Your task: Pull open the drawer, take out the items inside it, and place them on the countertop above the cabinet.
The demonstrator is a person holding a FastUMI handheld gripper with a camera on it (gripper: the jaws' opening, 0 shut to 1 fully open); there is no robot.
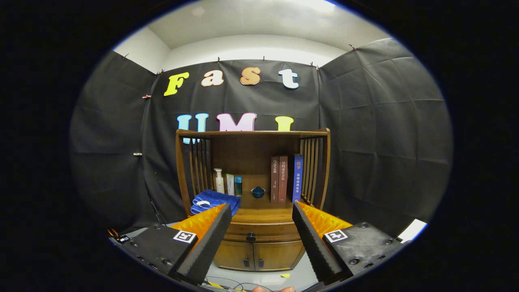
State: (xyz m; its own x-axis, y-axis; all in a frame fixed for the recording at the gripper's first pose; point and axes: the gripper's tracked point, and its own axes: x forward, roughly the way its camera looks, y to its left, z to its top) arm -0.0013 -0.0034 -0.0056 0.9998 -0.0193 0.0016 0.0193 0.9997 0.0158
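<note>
Claw [261, 219] spread wide, holding nothing, facing the cabinet [253, 194] straight on. Drawer [259, 232] seen closed, straight ahead and a bit low — its dark knob [251, 237] sat in the gap between the two fingers, a touch nearer the left one, still well beyond the tips. Drawer front ran side to side, just under the bench [259, 214] with the blue towel [215, 200], small bowl [258, 192] and books [286, 178]. Likely needed next — going forward and down to the knob.
</note>
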